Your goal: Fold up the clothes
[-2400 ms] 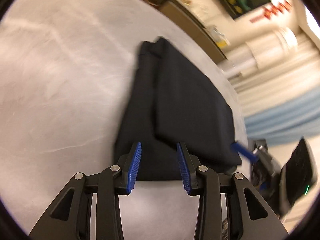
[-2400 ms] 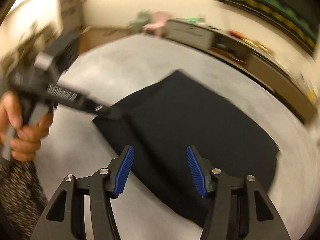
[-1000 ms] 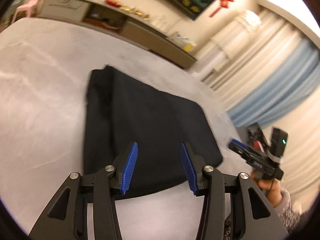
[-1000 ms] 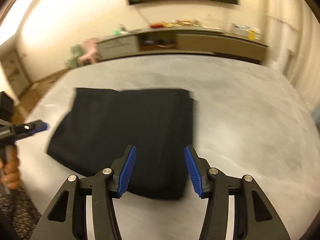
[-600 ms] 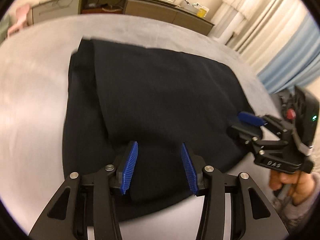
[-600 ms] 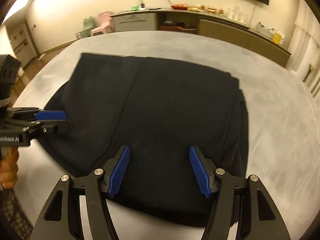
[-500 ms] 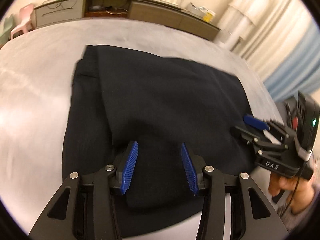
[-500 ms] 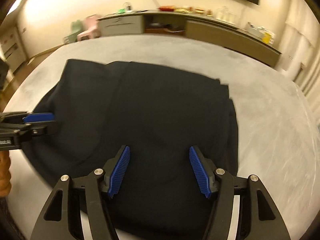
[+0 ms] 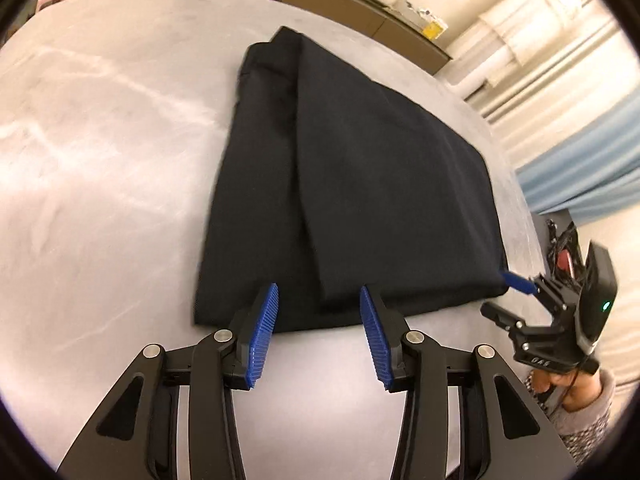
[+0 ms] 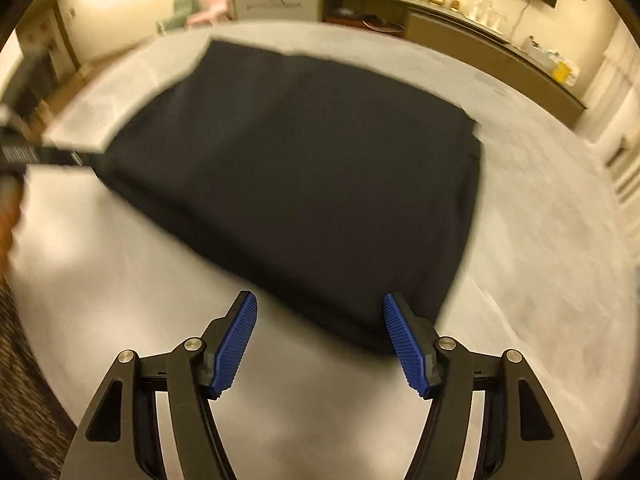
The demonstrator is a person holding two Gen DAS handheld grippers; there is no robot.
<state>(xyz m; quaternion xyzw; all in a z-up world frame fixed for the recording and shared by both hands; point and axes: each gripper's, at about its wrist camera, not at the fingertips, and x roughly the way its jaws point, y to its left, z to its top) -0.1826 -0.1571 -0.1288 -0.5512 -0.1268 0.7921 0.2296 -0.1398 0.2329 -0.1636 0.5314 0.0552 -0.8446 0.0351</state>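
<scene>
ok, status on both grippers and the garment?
Left gripper open, empty, at the near hem. Right gripper open, jaws just been widening, nothing between them. Black garment lies folded flat on the grey table. Nothing in the way.

Grey table (image 9: 100, 140); long low cabinet (image 10: 460, 32) along far wall; blue curtain (image 9: 592, 168); pink chair (image 10: 212, 4).

one faint marking, barely legible

white letters that look like "dae" or "das" stand on the black body of the right gripper (image 9: 516, 282), seen in the left wrist view low on its frame, beside the near right corner of the dark folded cloth (image 9: 352, 184); in the right wrist view a white strip on the left gripper's arm is too blurred to read.
</scene>
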